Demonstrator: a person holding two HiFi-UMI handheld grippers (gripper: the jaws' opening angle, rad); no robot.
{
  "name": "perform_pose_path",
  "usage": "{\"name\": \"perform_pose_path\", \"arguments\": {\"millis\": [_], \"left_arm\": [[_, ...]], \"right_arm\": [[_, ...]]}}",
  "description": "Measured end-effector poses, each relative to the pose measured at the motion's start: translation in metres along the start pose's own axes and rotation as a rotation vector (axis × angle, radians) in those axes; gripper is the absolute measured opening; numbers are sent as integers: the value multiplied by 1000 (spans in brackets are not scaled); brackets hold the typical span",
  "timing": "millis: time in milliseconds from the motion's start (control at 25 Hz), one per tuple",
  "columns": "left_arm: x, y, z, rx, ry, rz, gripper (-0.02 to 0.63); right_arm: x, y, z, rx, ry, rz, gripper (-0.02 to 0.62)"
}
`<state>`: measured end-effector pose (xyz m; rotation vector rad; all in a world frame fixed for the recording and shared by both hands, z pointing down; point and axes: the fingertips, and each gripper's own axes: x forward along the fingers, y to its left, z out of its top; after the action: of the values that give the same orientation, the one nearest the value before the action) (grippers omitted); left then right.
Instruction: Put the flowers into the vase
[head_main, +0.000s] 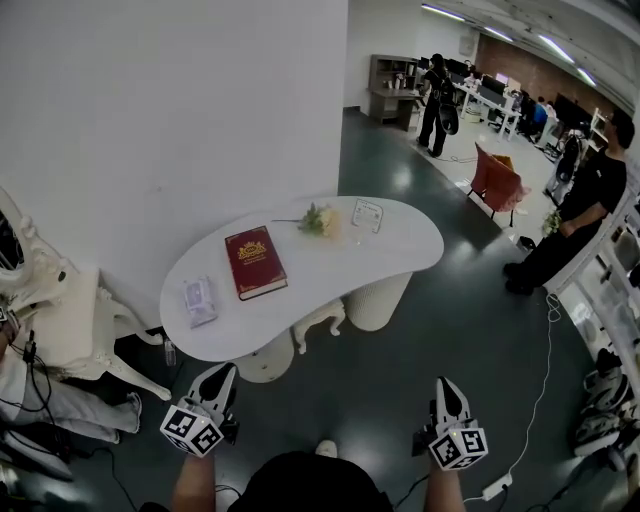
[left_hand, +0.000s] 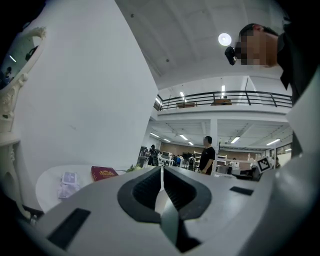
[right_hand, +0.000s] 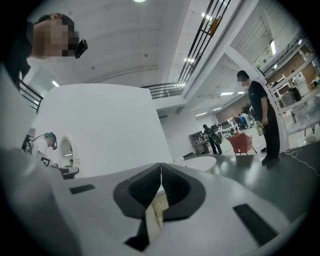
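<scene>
A small bunch of pale flowers (head_main: 318, 220) lies on the white kidney-shaped table (head_main: 400, 250), near its far edge. Just right of it stands a clear glass vase (head_main: 367, 214). Both grippers hang over the dark floor on the near side of the table, well short of it. My left gripper (head_main: 222, 374) is shut with nothing in it, and so is my right gripper (head_main: 445, 386). In the left gripper view the closed jaws (left_hand: 161, 172) point level at the table, with the flowers (left_hand: 134, 169) far off. The right gripper view shows its closed jaws (right_hand: 161, 170) and the table (right_hand: 200, 162) beyond.
A red book (head_main: 256, 262) and a tissue packet (head_main: 198, 300) lie on the table's left half. A white ornate chair (head_main: 60, 310) stands at the left, an orange chair (head_main: 497, 180) behind. A person (head_main: 585, 210) stands at the right. A cable (head_main: 540, 390) runs across the floor.
</scene>
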<state>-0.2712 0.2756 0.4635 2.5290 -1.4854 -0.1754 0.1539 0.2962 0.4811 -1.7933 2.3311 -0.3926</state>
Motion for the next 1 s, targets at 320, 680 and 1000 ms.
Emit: {"name": "perform_pose_path", "arguments": {"millis": [320,680,1000], "left_arm": [[41,-18,11,16,0,44,23],[69,-14,-4,35,48,21,23],[137,0,-1,50,37,-55,22]], "right_arm": [[8,-40,15,12,-1,4,23],[4,-61,-8,16,46,-25,23],[24,-83,19,-15,-10,-109,23]]}}
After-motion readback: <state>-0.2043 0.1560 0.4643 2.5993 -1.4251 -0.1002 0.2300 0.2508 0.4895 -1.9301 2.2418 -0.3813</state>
